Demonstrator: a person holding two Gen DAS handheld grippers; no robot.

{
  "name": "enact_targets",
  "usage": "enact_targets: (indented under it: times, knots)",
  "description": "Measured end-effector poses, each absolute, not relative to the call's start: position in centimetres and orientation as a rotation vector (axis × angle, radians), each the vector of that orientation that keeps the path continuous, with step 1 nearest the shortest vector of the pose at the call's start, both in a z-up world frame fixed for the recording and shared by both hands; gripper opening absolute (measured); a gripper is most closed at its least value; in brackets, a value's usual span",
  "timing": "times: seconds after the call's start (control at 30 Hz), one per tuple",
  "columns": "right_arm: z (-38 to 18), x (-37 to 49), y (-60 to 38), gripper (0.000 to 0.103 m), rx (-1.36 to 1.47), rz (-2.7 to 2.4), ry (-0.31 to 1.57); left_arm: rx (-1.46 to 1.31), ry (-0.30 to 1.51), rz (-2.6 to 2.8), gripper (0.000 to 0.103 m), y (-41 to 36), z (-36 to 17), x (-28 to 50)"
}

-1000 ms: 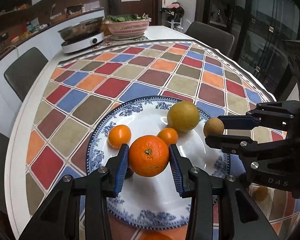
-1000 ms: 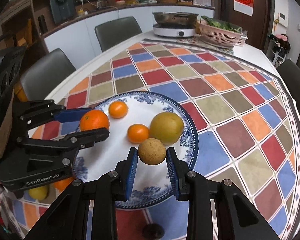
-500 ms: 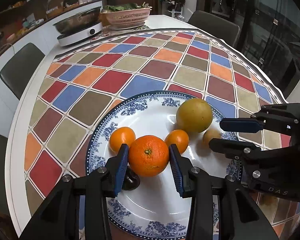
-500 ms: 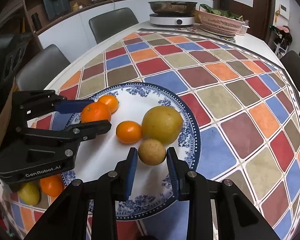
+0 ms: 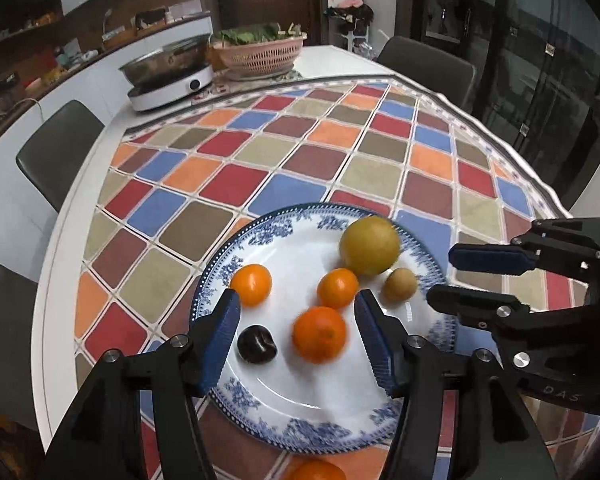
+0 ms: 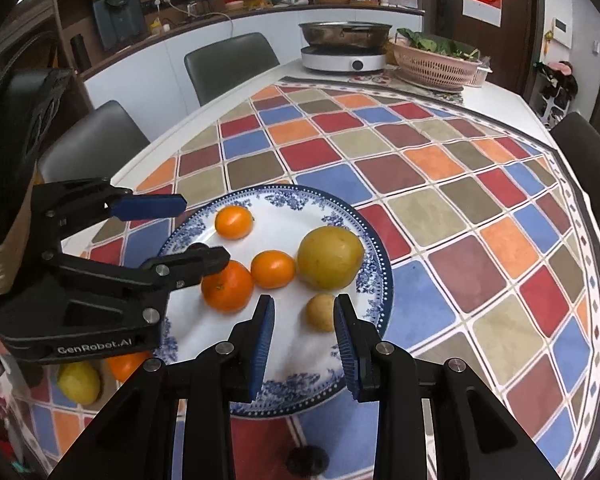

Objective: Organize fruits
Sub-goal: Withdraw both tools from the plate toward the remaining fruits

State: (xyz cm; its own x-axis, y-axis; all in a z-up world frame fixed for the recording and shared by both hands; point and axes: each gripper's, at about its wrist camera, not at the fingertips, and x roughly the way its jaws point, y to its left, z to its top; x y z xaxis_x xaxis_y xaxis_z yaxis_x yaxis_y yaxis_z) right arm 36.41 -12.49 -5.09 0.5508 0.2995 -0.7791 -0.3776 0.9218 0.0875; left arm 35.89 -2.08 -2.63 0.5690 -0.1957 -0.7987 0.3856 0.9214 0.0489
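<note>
A blue-and-white plate (image 5: pixel 328 432) (image 6: pixel 364 236) sits on the checked tablecloth. On it lie a large orange (image 5: pixel 319 334) (image 6: pixel 227 286), two small oranges (image 5: pixel 337 288) (image 5: pixel 251 284), a yellow-green pear (image 5: pixel 370 245) (image 6: pixel 331 258), a small brown fruit (image 5: pixel 399 284) (image 6: pixel 319 312) and a dark plum (image 5: pixel 257 344). My left gripper (image 5: pixel 298 320) (image 6: pixel 188 232) is open, jaws wide on either side of the large orange, not touching it. My right gripper (image 6: pixel 304 324) (image 5: pixel 444 276) is open, just behind the brown fruit.
A yellow fruit (image 6: pixel 78 382) and an orange (image 6: pixel 126 364) lie off the plate near the table's front left edge; another orange (image 5: pixel 316 472) shows below the plate. A hot pot cooker (image 6: pixel 344 46) and pink basket (image 6: pixel 434 66) stand at the far end. Chairs surround the table.
My left gripper opened and let the large orange go onto the plate. My right gripper opened wider and drew back from the brown fruit, which now rests on the plate.
</note>
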Motion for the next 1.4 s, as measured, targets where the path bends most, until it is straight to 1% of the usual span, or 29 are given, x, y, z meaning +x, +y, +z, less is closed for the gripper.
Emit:
enact_targets:
  times: [0.13, 0.43, 0.47, 0.5, 0.57, 0.7, 0.73, 0.77, 0.9, 0.93, 0.97, 1.0, 1.17, 1.3, 1.4]
  knots:
    - [-3.7, 35.0, -13.0, 0.032, -0.081, 0.403, 0.878, 0.232, 0.863, -0.335, 0.059, -2.3, -0.6, 33.8]
    - [-0.3, 30.6, -14.5, 0.032, -0.058, 0.376, 0.797, 0.203, 0.766, -0.318, 0.063, -2.5, 3.0, 28.1]
    - [-0.1, 30.2, -14.6, 0.033, -0.059, 0.373, 0.791, 0.198, 0.759, -0.314, 0.063, -2.4, 3.3, 27.5]
    - [0.3, 29.5, -14.7, 0.037, -0.061, 0.365, 0.780, 0.191, 0.752, -0.309, 0.063, -2.3, 3.6, 26.8]
    - [1.0, 28.1, -14.8, 0.041, -0.068, 0.346, 0.752, 0.180, 0.735, -0.296, 0.064, -2.1, 4.1, 25.5]
    - [1.9, 26.1, -14.8, 0.043, -0.077, 0.314, 0.726, 0.151, 0.710, -0.264, 0.067, -1.2, 4.9, 23.0]
    - [2.2, 25.5, -14.8, 0.045, -0.068, 0.309, 0.722, 0.145, 0.705, -0.255, 0.067, -1.0, 5.0, 22.4]
    - [2.4, 25.0, -14.8, 0.050, -0.065, 0.304, 0.717, 0.137, 0.701, -0.244, 0.068, -0.8, 5.1, 21.9]
    - [2.9, 23.1, -14.3, 0.053, -0.089, 0.274, 0.694, 0.100, 0.693, -0.207, 0.074, 0.4, 5.3, 19.6]
    - [2.9, 22.7, -14.2, 0.055, -0.091, 0.268, 0.692, 0.094, 0.691, -0.193, 0.076, 0.7, 5.3, 19.0]
    - [2.9, 22.3, -14.2, 0.059, -0.089, 0.261, 0.690, 0.091, 0.693, -0.182, 0.078, 0.9, 5.2, 18.5]
    - [2.9, 21.9, -14.1, 0.060, -0.087, 0.257, 0.688, 0.090, 0.694, -0.174, 0.079, 1.1, 5.2, 18.2]
    - [2.4, 20.5, -13.9, 0.060, -0.084, 0.220, 0.694, 0.107, 0.699, -0.104, 0.086, 2.0, 4.4, 16.5]
    - [1.1, 20.0, -14.2, 0.060, -0.062, 0.161, 0.728, 0.111, 0.725, -0.050, 0.090, 2.9, 3.3, 15.8]
    - [-0.1, 20.1, -14.4, 0.060, -0.046, 0.128, 0.759, 0.107, 0.756, -0.019, 0.090, 3.4, 2.1, 15.5]
